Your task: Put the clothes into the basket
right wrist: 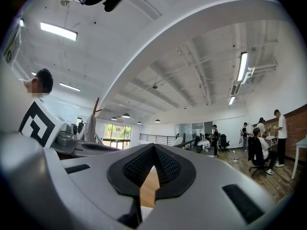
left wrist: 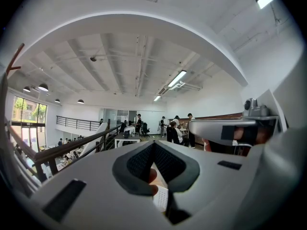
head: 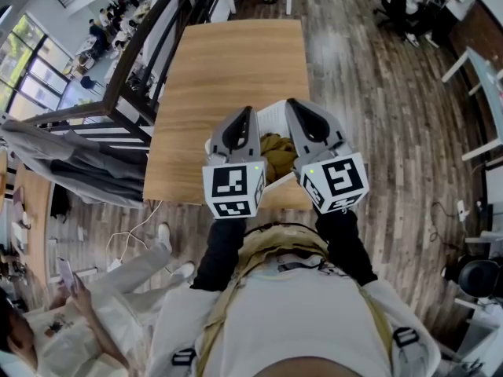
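Wooden table (head: 236,77), plank floor (head: 377,116), black railing (head: 157,31) alongside

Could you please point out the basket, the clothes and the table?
basket (head: 270,115), head view, far white rim.
clothes (head: 277,154), head view, middle of olive heap.
table (head: 236,69), head view, bare wooden top.

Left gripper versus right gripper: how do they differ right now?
The left gripper hangs over the basket's left side, the right gripper over its right. The left one's marker cube sits square to the camera, the right one's is turned. Both are shut and empty.
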